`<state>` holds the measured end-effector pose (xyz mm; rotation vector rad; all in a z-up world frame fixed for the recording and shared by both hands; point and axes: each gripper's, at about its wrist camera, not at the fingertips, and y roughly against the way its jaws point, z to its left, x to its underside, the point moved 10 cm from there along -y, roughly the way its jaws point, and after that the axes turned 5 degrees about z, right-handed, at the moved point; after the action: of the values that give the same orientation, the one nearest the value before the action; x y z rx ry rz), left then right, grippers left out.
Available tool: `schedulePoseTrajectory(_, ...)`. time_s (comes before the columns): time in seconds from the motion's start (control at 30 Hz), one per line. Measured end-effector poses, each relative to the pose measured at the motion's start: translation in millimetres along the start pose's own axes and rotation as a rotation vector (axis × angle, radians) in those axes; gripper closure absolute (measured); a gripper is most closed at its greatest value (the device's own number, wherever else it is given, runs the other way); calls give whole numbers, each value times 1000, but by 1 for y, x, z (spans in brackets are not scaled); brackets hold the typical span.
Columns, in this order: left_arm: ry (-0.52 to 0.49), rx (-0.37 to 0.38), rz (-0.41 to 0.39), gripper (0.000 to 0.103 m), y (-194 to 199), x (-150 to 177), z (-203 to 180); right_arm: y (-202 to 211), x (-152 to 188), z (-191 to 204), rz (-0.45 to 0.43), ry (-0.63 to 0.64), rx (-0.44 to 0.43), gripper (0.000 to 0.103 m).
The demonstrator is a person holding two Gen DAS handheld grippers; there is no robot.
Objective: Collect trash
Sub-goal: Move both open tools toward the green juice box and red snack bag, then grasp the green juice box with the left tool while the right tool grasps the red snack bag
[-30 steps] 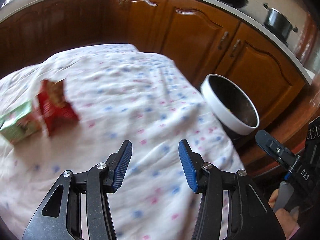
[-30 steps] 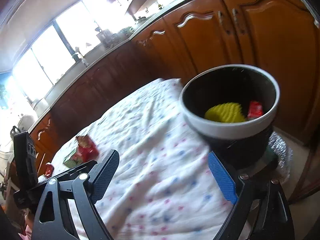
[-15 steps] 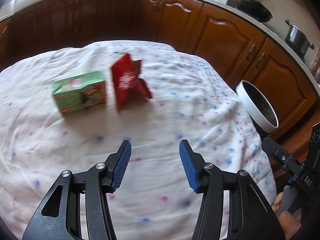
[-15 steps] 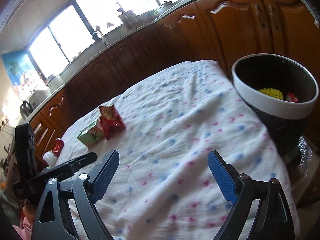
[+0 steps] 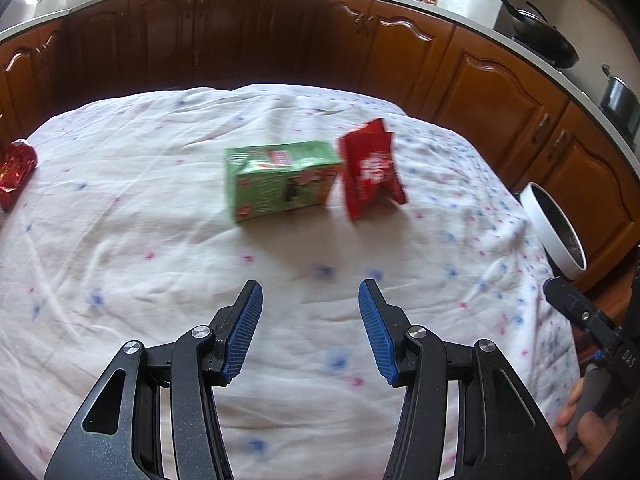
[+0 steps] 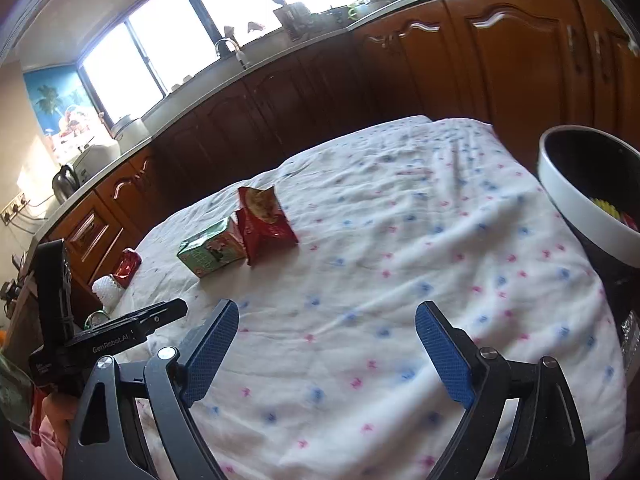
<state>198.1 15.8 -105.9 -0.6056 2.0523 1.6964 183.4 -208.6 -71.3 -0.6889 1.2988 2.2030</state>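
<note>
Trash on spotted white cloth (image 5: pixel 160 240): green carton (image 5: pixel 280 178) mid-table, red snack bag (image 5: pixel 370 168) touching its right side. Near: left gripper (image 5: pixel 310 334) wide, empty; right gripper (image 6: pixel 326 348) wide, empty. Bin (image 6: pixel 576 196) at table's right edge; right view shows yellow and red pieces inside. Red wrapper (image 5: pixel 14 166) at far-left edge. Far: wooden cabinets (image 5: pixel 480 80), window (image 6: pixel 192 32) only in right view.

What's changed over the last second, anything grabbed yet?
Nothing grabbed. Both views swung away from the bin toward the green carton and red snack bag. The left gripper and right gripper stayed open and empty; trash unmoved.
</note>
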Motion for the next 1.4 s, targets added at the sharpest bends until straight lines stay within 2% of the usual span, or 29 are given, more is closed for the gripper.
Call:
schedulePoseTrajectory(0.13, 5, -1, -5, 52, 2, -6, 14, -10, -3, 14, 16, 26, -10, 12)
schedulePoseTrajectory(0.33, -51, -19, -11, 48, 1, -20, 27, -23, -12, 31, 31, 52, -29, 15)
schedulePoseTrajectory(0.47, -104, -7, -21, 34, -1, -37, 32, -31, -24, 40, 32, 66, -40, 27)
schedulePoseTrajectory(0.57, -159, -17, -29, 33, -7, -51, 35, -41, -33, 50, 43, 79, -67, 34)
schedulePoseTrajectory(0.7, -238, -19, -19, 32, -20, -65, 34, -58, -46, 56, 58, 76, -84, 48)
schedulePoseTrajectory(0.93, -326, 11, -1, 29, -41, -80, 31, -92, -67, 72, 86, 100, -114, 53)
schedulePoseTrajectory(1.03, -324, 43, 23, 29, -51, -82, 30, -109, -70, 74, 111, 109, -107, 64)
schedulePoseTrajectory(1.07, -327, 47, 24, 29, -53, -83, 29, -114, -69, 73, 122, 111, -101, 76)
schedulePoseTrajectory(1.1, -331, 47, 19, 29, -55, -83, 28, -117, -68, 72, 130, 113, -93, 92)
schedulePoseTrajectory(1.13, -335, 48, 16, 29, -55, -84, 26, -120, -67, 71, 139, 117, -91, 94)
schedulePoseTrajectory(1.2, -342, 52, 9, 30, -54, -83, 23, -116, -66, 70, 135, 121, -96, 94)
schedulePoseTrajectory(1.23, -351, 57, 0, 35, -52, -82, 21, -112, -66, 68, 127, 125, -87, 94)
schedulePoseTrajectory(1.27, -359, 60, -3, 45, -52, -82, 18, -108, -66, 67, 122, 124, -85, 95)
schedulePoseTrajectory(1.33, -380, 61, 2, 52, -50, -79, 12, -99, -66, 61, 112, 113, -89, 96)
schedulePoseTrajectory(1.37, -387, 60, 2, 61, -49, -78, 9, -96, -67, 57, 107, 106, -87, 96)
schedulePoseTrajectory(1.4, -396, 60, 6, 63, -49, -75, 5, -91, -67, 52, 102, 97, -83, 96)
